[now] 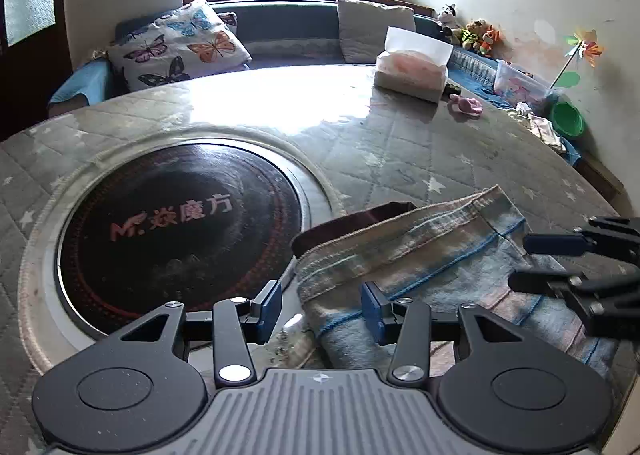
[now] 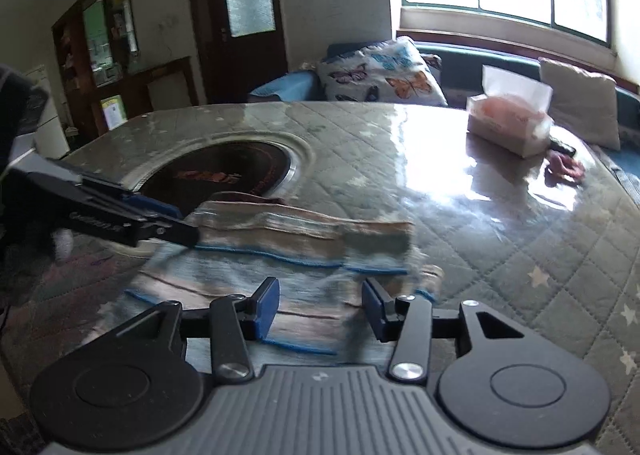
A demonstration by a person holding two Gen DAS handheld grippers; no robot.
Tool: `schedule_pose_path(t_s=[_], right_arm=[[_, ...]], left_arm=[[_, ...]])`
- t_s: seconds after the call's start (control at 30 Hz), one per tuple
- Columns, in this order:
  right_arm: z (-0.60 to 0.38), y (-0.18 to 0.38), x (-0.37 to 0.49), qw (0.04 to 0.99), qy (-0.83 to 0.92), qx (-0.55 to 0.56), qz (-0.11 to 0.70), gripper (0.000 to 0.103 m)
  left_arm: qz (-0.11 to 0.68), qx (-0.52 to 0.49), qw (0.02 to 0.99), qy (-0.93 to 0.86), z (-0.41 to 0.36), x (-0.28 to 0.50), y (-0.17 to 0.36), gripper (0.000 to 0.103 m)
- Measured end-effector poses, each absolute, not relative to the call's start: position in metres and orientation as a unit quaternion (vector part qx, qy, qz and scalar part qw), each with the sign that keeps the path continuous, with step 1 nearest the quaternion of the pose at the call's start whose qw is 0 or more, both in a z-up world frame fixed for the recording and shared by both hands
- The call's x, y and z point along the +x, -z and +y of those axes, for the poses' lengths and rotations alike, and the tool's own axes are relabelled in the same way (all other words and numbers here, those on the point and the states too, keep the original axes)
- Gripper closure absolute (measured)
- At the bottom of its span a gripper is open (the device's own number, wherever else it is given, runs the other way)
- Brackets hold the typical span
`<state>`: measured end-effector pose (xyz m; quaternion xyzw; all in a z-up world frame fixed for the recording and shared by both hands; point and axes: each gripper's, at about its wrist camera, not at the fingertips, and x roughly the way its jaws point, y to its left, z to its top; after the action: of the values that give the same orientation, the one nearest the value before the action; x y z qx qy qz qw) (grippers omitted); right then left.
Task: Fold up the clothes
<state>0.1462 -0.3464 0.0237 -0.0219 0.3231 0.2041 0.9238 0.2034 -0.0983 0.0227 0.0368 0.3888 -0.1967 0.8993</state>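
Blue pads of the left gripper (image 1: pixel 320 313) are standing apart at the bottom of the left wrist view, released and gripping nothing, while its right pad is hovering over the near left corner of one folded garment (image 1: pixel 432 275). That striped, blue-stitched cloth is lying on the quilted table (image 1: pixel 360 127), its long axis running from the near left up toward the far right, its far left corner just beside the single round black hotplate (image 1: pixel 176 231). Over its right end the right gripper (image 1: pixel 524 261) is coming in from the side, fingers parted.

Turning to the right wrist view, the right gripper (image 2: pixel 320 313) is likewise gaping with nothing between its pads, the garment (image 2: pixel 288 255) lying just ahead and below, stretching left to right. Across it, the left gripper (image 2: pixel 188 223) is reaching over its left end. Each gripper is therefore nearer its own end. One tissue box (image 2: pixel 508 123) is sitting well apart. Whether another fold is wanted, I cannot judge.
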Motion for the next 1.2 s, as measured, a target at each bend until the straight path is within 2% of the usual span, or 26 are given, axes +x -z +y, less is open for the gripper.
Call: schedule_pose_path(t_s=[0.13, 0.37, 0.53, 0.77, 1.0, 1.2], right_arm=[[-0.323, -0.026, 0.131, 0.919, -0.236, -0.049, 0.313, 0.051], [-0.274, -0.019, 0.108, 0.898, -0.292, -0.109, 0.311, 0.05], [-0.257, -0.015, 0.076, 0.888, -0.311, -0.156, 0.302, 0.046], [-0.252, -0.015, 0.049, 0.886, -0.313, -0.165, 0.299, 0.046], [-0.254, -0.014, 0.043, 0.891, -0.301, -0.155, 0.301, 0.046], [-0.273, -0.028, 0.043, 0.902, -0.292, -0.104, 0.299, 0.045]], left_arm=[[0.385, 0.043, 0.9, 0.201, -0.1, 0.199, -0.026, 0.054], [0.386, 0.047, 0.898, 0.205, -0.1, 0.189, -0.028, 0.053], [0.391, 0.044, 0.897, 0.201, -0.095, 0.183, -0.028, 0.049], [0.401, 0.04, 0.895, 0.192, -0.093, 0.176, -0.025, 0.047], [0.405, 0.029, 0.896, 0.181, -0.088, 0.169, -0.025, 0.034], [0.403, 0.021, 0.899, 0.171, -0.08, 0.161, -0.024, 0.017]])
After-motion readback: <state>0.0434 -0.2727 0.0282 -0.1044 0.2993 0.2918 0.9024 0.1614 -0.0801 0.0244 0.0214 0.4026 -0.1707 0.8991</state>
